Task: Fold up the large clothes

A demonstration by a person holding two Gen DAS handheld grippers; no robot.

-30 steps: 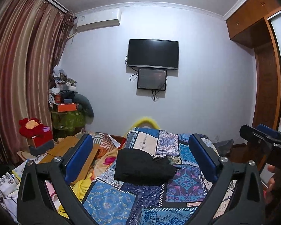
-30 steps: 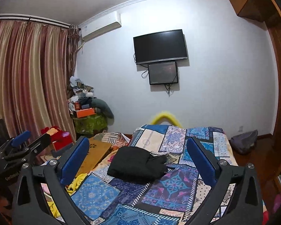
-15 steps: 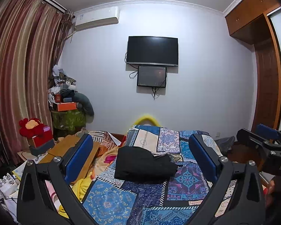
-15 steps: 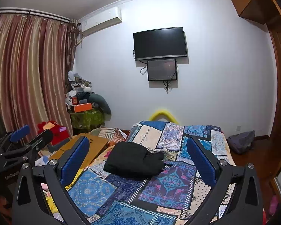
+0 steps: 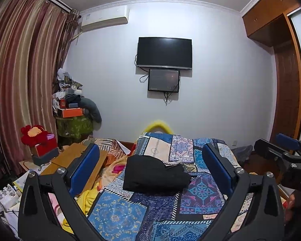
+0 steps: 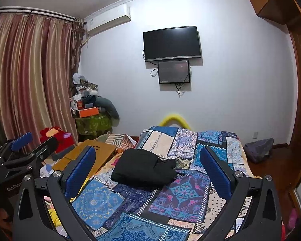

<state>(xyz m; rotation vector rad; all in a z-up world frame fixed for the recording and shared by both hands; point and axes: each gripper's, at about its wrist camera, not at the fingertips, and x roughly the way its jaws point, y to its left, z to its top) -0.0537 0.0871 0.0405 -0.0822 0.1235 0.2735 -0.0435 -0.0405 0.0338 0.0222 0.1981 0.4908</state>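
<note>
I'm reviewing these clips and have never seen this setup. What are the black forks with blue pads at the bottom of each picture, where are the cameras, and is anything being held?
Those forks are two handheld grippers; a person carries one in each hand. Each picture comes from a fisheye camera mounted on a gripper, looking forward between its two blue-padded fingers. One view shows the left gripper, the other the right gripper, and each gripper appears at the edge of the other's picture. Both are open and hold nothing. Ahead is a bed with a patchwork quilt, and on it lies a black garment, bundled up and untouched.
</note>
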